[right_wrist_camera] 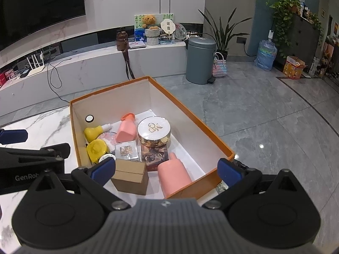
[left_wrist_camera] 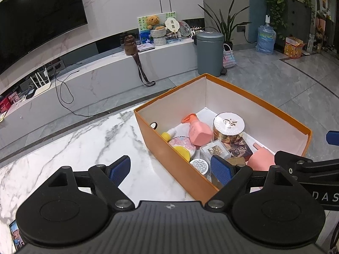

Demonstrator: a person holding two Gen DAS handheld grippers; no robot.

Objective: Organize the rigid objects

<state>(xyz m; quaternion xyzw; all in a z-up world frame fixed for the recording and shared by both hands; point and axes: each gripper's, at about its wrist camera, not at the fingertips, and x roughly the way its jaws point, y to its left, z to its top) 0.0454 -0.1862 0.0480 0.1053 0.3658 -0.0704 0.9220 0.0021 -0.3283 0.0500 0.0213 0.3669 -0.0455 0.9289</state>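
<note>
An orange box (left_wrist_camera: 165, 148) (right_wrist_camera: 211, 139) stands on the marble table and holds several items: a pink spray bottle (right_wrist_camera: 126, 130), a round gold-and-white compact (right_wrist_camera: 154, 131), a pink bottle lying down (right_wrist_camera: 173, 174), a small brown carton (right_wrist_camera: 130, 175), yellow items (right_wrist_camera: 96, 149), a clear case (right_wrist_camera: 127, 150). My left gripper (left_wrist_camera: 170, 170) is open and empty, straddling the box's near left wall. My right gripper (right_wrist_camera: 166, 169) is open and empty over the box's near end, above the carton and pink bottle.
The marble table (left_wrist_camera: 84, 148) extends left of the box. Beyond it are grey floor tiles, a low TV bench with a brown bag (left_wrist_camera: 130, 45), a grey bin (left_wrist_camera: 209, 51), a plant and a water jug (left_wrist_camera: 266, 39). A phone (left_wrist_camera: 14, 236) lies at the table's near left.
</note>
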